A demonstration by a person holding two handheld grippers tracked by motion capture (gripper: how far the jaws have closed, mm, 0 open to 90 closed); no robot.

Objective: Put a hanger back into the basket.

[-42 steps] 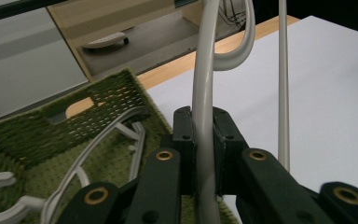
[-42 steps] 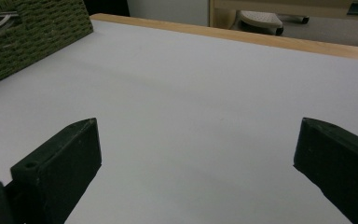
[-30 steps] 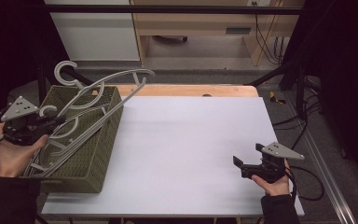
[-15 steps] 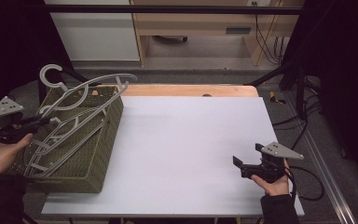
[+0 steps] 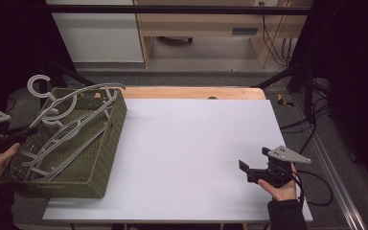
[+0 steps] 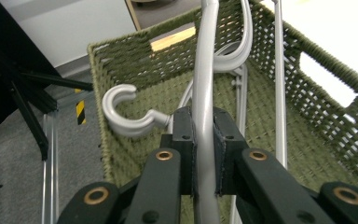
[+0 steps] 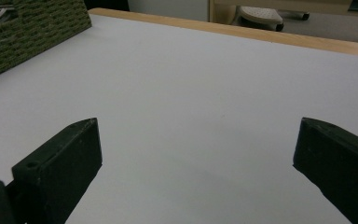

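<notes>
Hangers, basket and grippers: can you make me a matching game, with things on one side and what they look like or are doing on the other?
Things:
1. left gripper
2. right gripper
3. basket
4. hanger

States:
A. green and woven
B. jaws wide apart over the bare white table
C. grey, pinched between two black jaws
D. jaws closed on a grey bar

Pairs: 1-D, 2-B, 3-A, 4-C
</notes>
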